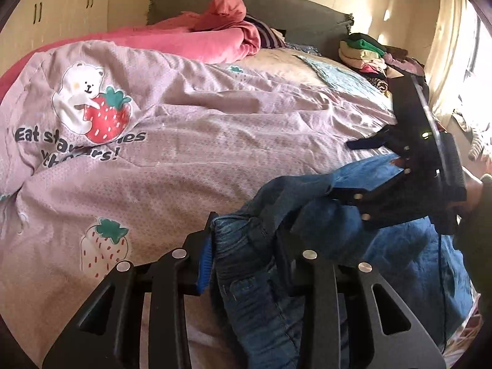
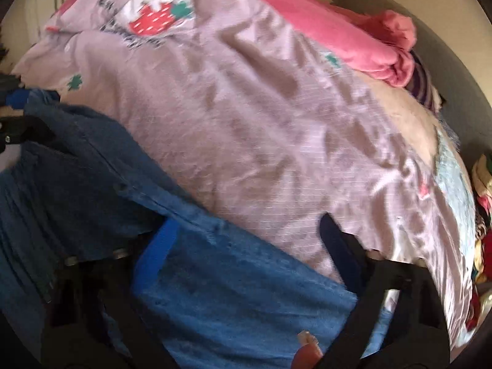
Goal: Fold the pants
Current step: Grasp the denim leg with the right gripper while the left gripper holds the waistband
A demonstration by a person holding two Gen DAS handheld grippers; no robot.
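Note:
Blue jeans [image 1: 307, 215] lie crumpled at the near edge of a bed with a lilac strawberry-print duvet [image 1: 215, 141]. In the left wrist view my left gripper [image 1: 246, 229] is shut on a bunched fold of the denim, with its blue pad [image 1: 204, 255] pressed against the cloth. To the right, my right gripper [image 1: 344, 169] points down over the waist end. In the right wrist view, which is blurred, the right gripper [image 2: 249, 224] stands wide, straddling a flat stretch of the jeans [image 2: 233, 283]. Its blue pad [image 2: 164, 243] is at the denim, while the far finger shows duvet beside it. My left gripper [image 2: 18, 113] shows at the left edge.
A pink blanket [image 1: 215, 40] and a striped garment lie by the grey headboard [image 1: 292, 9]. A stack of folded clothes [image 1: 366, 52] sits at the far right of the bed. Cupboards [image 1: 61, 3] stand at the left and a bright curtained window [image 1: 455, 61] at the right. A hand [image 1: 473, 190] holds the right gripper.

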